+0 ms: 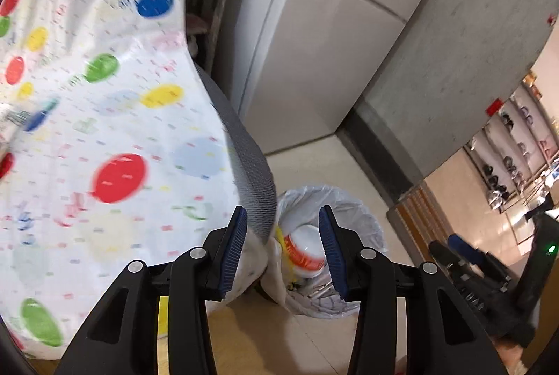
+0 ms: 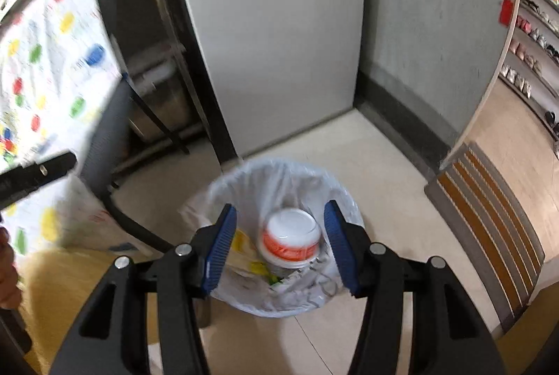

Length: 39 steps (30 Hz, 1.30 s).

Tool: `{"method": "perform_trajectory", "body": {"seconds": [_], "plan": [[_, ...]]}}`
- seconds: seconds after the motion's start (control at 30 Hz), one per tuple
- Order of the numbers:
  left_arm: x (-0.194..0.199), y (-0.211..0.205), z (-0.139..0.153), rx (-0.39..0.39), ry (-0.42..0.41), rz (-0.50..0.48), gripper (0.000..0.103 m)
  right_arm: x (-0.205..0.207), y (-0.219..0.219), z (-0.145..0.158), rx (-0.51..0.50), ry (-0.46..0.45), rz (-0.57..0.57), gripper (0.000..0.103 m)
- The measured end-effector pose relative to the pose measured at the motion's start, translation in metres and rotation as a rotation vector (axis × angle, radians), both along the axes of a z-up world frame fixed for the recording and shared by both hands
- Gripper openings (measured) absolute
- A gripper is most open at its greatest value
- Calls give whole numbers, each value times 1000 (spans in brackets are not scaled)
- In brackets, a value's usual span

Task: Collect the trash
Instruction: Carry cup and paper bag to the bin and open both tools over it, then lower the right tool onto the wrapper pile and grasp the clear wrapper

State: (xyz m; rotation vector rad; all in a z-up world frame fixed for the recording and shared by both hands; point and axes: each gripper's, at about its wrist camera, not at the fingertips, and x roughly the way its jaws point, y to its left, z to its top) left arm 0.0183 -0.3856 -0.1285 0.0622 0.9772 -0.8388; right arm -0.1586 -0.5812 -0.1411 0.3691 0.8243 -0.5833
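A trash bin lined with a white plastic bag stands on the floor below both grippers; it also shows in the left wrist view. Inside lie a white cup with an orange band, also seen in the left wrist view, a yellow wrapper and crumpled paper. My right gripper is open and empty, right above the bin. My left gripper is open and empty, above the bin's left side, beside the table edge.
A table under a white cloth with coloured dots fills the left. A grey chair back leans against it. A grey fridge and a concrete wall stand behind the bin. A striped mat lies to the right.
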Motion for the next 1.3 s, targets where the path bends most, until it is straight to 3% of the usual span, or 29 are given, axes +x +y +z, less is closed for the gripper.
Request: {"method": "perform_trajectory", "body": {"seconds": [0.1, 0.2, 0.4, 0.6, 0.83, 1.07, 1.17, 1.3], "plan": [[-7, 24, 20, -20, -51, -11, 45, 5, 25, 31, -45, -52, 41, 52], [-10, 62, 36, -30, -110, 3, 52, 21, 59, 52, -74, -98, 124, 52], [6, 144, 41, 37, -178, 126, 53, 74, 131, 70, -81, -145, 318, 52], [38, 250, 28, 129, -173, 338, 53, 143, 212, 64, -65, -121, 516, 52], [73, 335, 24, 149, -147, 537, 53, 219, 281, 38, -60, -56, 658, 52], [103, 369, 28, 168, -137, 619, 53, 276, 309, 16, 32, -19, 688, 52], [114, 374, 29, 172, -138, 622, 53, 293, 316, 11, 48, -20, 686, 68], [129, 375, 31, 174, -146, 629, 53, 325, 333, 9, 27, -11, 712, 75]]}}
